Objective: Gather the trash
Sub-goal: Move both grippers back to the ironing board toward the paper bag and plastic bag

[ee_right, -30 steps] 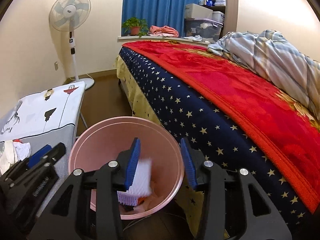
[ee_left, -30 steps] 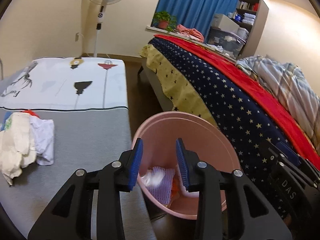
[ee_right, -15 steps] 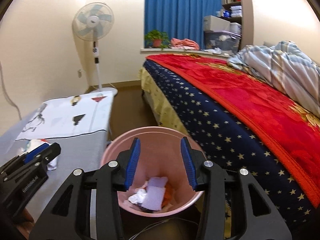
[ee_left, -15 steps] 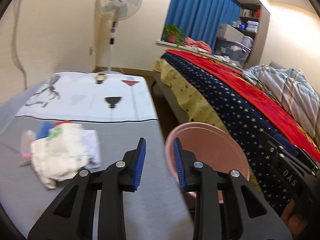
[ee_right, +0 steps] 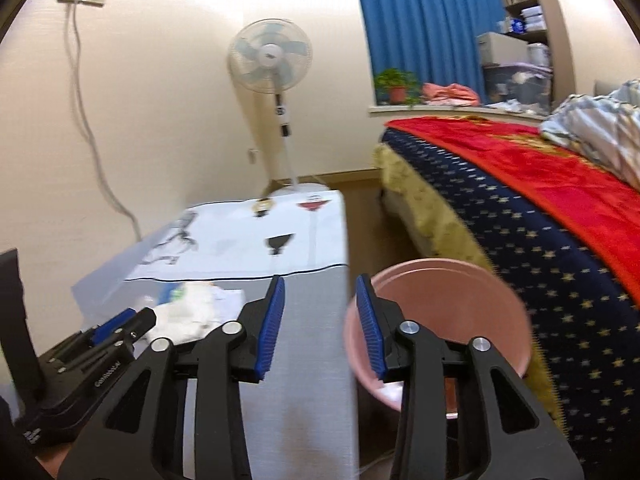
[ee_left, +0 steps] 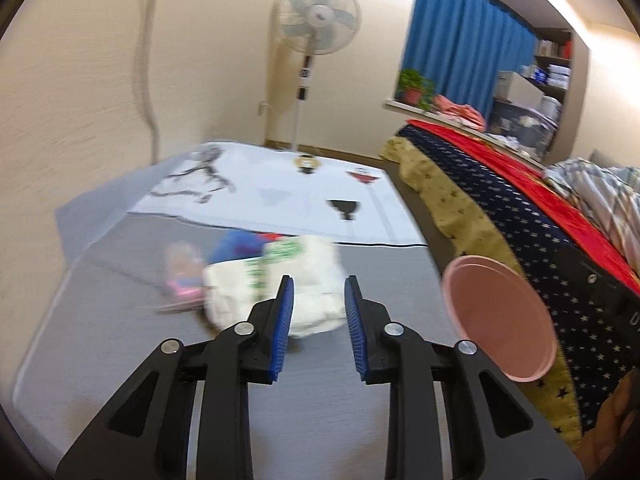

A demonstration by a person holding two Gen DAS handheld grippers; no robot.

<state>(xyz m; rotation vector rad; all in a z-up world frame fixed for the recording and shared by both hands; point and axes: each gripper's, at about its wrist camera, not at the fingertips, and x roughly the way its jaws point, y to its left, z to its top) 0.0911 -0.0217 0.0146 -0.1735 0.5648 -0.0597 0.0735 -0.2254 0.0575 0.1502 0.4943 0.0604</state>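
Note:
A heap of trash lies on the grey table (ee_left: pixel 120 340): a crumpled white bag with green print (ee_left: pixel 308 280), a blue piece (ee_left: pixel 236 246) and a pink wrapper (ee_left: pixel 182 276). My left gripper (ee_left: pixel 319 280) hovers just short of the white bag. Its jaws are closing with nothing between them. The pink bin (ee_right: pixel 440 300) stands on the floor between table and bed, with some trash in its bottom. My right gripper (ee_right: pixel 320 284) hangs over the table's right edge beside the bin, its jaws closing and empty. The right wrist view also shows the left gripper (ee_right: pixel 120 320) next to the heap (ee_right: pixel 188 308).
A white printed cloth (ee_left: pixel 280 188) covers the table's far half. A bed with a starry blue cover (ee_right: pixel 540 264) and a red blanket (ee_right: pixel 520 160) runs along the right. A standing fan (ee_right: pixel 272 60) and a wall cable (ee_right: pixel 88 120) are behind the table.
Both grippers swung left, away from the bin and toward the table. The white piece by the right gripper's finger dropped into the bin. Both pairs of jaws narrowed.

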